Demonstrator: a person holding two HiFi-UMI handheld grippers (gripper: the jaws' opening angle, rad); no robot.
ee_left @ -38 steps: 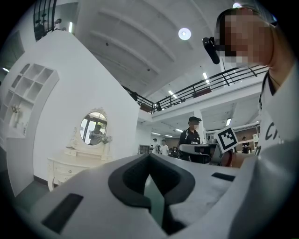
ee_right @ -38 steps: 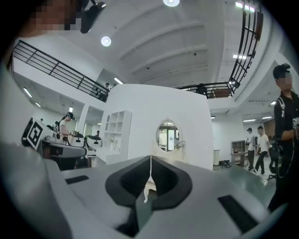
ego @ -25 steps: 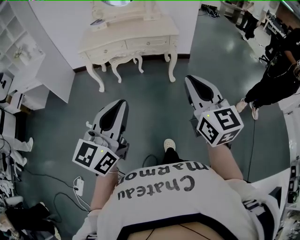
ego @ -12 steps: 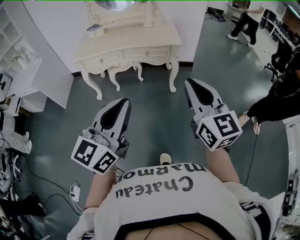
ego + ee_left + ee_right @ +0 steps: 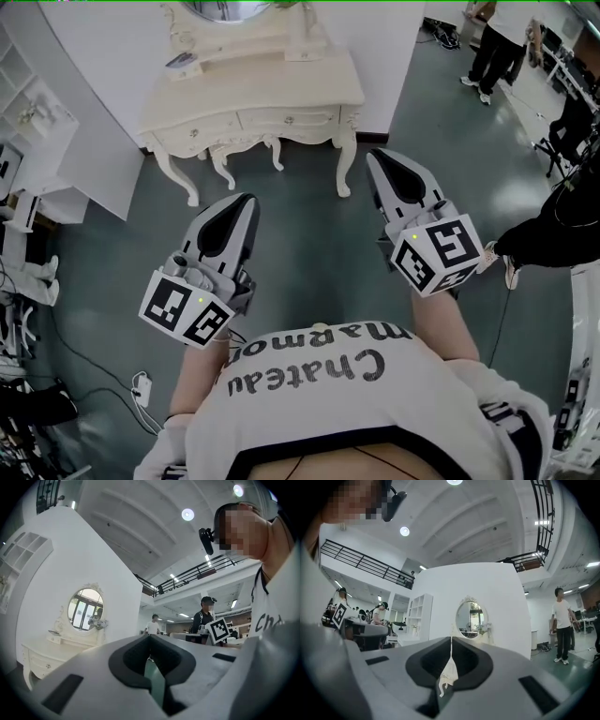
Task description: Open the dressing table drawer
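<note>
Left claw [image 5: 246, 201] and right claw [image 5: 375, 157] are both closed and empty, held out level above the floor [image 5: 309, 234]. The dressing table [image 5: 262, 89] is ahead, well apart from both, with its drawer [image 5: 291, 118] shut (nothing touches it yet). Against a second ago the table sits nearer and lower in the head view. The approach is under way; the opening has not begun.

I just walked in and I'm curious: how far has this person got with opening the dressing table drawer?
Nothing is done so far: both drawers of the dressing table are shut. In hand: the left gripper and right gripper, both shut and empty, point toward the table from well short of it, touching nothing. Left to do: reach a drawer, take hold of it and pull it out.
</note>
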